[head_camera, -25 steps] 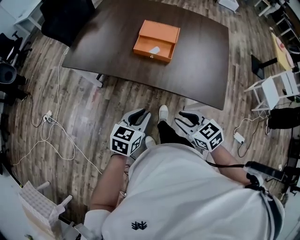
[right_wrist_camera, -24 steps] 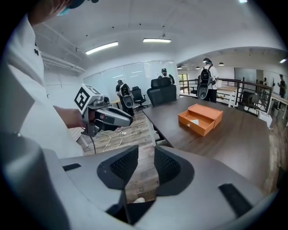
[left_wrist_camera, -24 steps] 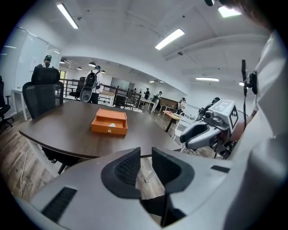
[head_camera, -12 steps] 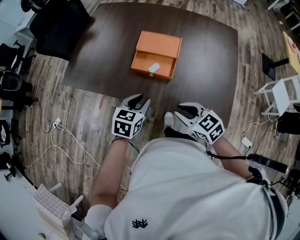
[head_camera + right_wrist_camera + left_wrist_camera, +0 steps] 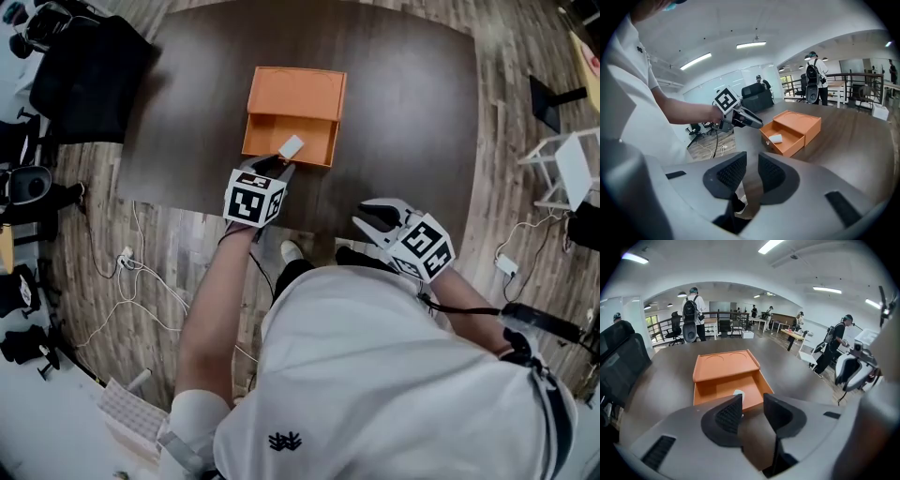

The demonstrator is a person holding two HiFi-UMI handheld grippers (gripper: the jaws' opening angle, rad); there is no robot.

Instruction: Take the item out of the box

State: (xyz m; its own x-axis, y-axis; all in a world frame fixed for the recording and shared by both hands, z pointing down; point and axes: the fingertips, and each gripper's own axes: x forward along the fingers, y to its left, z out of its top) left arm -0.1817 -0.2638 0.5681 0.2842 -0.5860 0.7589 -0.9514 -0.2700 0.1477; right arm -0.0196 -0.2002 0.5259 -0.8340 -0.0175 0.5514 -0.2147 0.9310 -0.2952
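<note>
Two claws are in play over a dark brown bench [image 5: 412, 112], each held in one of the person's hands. The orange box [image 5: 298, 89] sits on the bench, left of its middle, with its drawer [image 5: 281, 131] pulled out toward the near side. The white item [image 5: 292, 146] lies inside the drawer, close to its near front wall and a little right of the drawer's middle.

The left claw [image 5: 270, 166] points down and away at the near edge of the drawer, its tips just beside the white item. In the left gripper view its jaws stand apart and have just been opening; nothing is between them but the drawer front and bare bench, and the item shows just past the tip of the left jaw, partly hidden by it. I cannot tell whether a tip touches the drawer.

The right claw [image 5: 375, 216] hovers over the near edge of the bench, to the right and well apart from the box. Its jaws have just been closing, yet a narrow gap remains and it holds nothing.

Loose cables [image 5: 112, 272] trail over the wooden floor [image 5: 187, 244] at the near left, and a black chair [image 5: 89, 70] stands at the bench's far left corner.
</note>
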